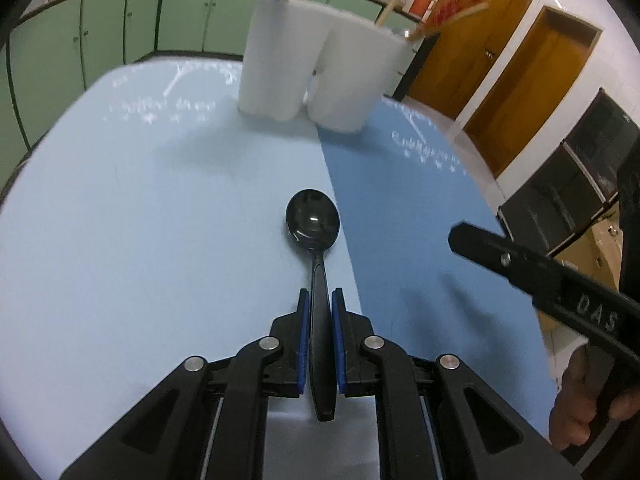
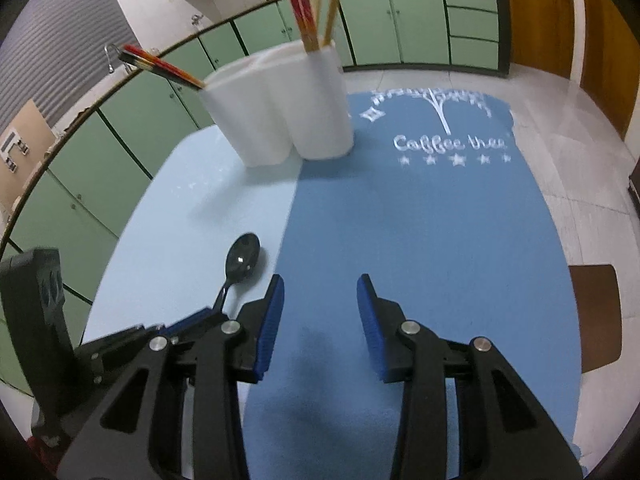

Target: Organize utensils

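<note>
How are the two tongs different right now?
The left tongs are shut on the black spoon's handle; the right tongs hold nothing. The left tongs' pads sit close together, the right's stand apart. Both have blue pads and hang over the blue mats.

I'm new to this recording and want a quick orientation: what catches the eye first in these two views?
A glossy black plastic spoon lies on the pale blue mat, its handle clamped in the left claw. Behind it, a white lobed utensil holder with red and wooden chopsticks straddles the seam with the darker blue mat. The right claw hangs empty above that mat, its jaws closing.
</note>
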`<move>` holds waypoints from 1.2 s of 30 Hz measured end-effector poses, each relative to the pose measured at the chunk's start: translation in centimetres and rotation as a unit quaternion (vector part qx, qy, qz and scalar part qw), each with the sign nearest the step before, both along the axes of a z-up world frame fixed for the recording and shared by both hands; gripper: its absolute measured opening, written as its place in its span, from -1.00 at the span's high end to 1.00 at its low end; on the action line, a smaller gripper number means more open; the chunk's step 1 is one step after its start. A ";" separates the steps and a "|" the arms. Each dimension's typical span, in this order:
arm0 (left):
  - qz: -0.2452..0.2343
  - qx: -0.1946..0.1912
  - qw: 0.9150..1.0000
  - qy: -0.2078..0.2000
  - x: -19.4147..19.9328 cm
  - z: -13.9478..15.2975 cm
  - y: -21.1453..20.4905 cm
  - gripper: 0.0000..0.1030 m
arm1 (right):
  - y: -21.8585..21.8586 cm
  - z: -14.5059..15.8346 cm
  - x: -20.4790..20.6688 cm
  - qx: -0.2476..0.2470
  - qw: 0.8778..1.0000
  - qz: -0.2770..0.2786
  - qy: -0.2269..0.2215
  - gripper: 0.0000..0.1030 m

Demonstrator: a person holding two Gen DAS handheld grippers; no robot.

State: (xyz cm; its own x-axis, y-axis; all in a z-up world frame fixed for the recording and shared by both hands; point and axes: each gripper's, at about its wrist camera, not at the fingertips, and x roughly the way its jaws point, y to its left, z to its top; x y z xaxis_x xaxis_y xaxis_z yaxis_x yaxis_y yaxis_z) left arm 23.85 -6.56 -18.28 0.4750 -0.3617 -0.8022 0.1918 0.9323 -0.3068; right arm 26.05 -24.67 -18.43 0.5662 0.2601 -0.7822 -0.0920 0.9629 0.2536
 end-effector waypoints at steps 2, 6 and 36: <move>-0.002 -0.002 1.000 -0.002 -0.1 -0.1 -0.1 0.79 | -0.2 -0.7 -0.1 0.002 1.000 -0.001 0.007 0.28; -0.002 -0.007 1.000 -0.003 0.0 0.5 0.3 0.63 | -0.5 -1.5 -0.3 0.002 1.000 -0.002 0.016 0.28; 0.007 0.022 0.997 -0.076 4.1 3.8 -1.3 0.37 | -2.7 -1.3 0.4 0.008 1.000 -0.018 0.009 0.28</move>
